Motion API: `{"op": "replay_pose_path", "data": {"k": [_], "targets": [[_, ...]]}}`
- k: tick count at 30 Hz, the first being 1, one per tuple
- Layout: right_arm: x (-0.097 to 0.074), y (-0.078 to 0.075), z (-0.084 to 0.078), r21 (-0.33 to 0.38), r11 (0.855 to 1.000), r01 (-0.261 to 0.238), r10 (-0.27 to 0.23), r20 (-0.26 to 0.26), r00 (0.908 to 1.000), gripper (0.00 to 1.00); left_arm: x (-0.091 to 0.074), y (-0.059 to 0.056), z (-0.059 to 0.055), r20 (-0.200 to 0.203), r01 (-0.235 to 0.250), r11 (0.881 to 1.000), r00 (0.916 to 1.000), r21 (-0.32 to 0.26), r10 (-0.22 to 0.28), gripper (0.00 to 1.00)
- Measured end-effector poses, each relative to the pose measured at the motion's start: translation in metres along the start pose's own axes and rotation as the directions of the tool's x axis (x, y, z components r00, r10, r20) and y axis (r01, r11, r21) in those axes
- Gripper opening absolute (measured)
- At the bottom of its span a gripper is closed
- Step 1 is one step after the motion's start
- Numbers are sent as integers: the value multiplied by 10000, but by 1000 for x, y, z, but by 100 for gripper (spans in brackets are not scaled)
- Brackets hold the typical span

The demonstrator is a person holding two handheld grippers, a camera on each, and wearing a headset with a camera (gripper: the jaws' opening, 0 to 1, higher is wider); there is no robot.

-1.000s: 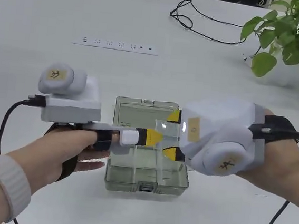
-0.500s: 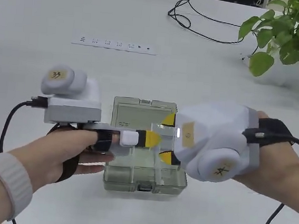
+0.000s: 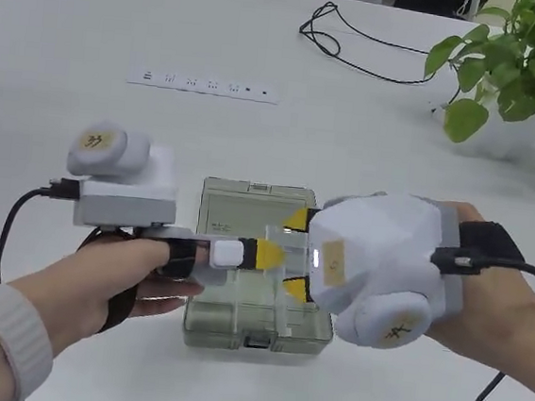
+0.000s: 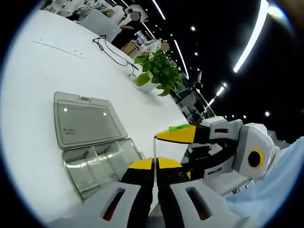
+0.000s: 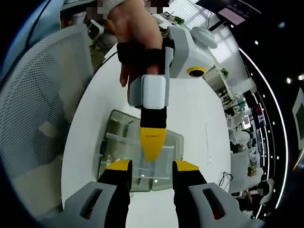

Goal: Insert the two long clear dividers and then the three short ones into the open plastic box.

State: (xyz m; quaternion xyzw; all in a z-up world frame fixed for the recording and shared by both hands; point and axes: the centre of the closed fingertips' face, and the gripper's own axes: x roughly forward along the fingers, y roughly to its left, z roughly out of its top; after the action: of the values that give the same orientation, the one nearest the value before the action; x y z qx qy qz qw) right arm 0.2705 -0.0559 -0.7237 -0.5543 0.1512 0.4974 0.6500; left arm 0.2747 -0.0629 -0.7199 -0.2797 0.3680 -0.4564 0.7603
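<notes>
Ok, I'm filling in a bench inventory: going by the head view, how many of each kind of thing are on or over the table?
Grippers: 2 (left gripper, right gripper)
Plastic box: 1
Clear divider, held over the box: 1
Power strip: 1
Loose black cable: 1
Plant: 1
Total: 7
Dividers already inside the box are too unclear to count.

the clear greyish plastic box (image 3: 237,319) lies open toward the surface's near edge, its lid (image 3: 243,203) flat behind it and partitions (image 4: 102,156) showing inside. one clear divider (image 5: 165,166) hangs over its right half, pinched in the left tongs (image 4: 154,164).
</notes>
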Motion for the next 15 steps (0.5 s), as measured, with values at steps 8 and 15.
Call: {"op": "replay_pose_path", "data": {"k": [8,15], "targets": [[-11,0,9,855,9934,-760,685,878,9938,42,-16,7,3,-180,-232,9506,9994,3095,303,0],[-21,-4,15,1714,9676,-1852,1540,1802,9715,41,-25,-11,-2,-480,620,8547,9979,5154,-434,0]]}}
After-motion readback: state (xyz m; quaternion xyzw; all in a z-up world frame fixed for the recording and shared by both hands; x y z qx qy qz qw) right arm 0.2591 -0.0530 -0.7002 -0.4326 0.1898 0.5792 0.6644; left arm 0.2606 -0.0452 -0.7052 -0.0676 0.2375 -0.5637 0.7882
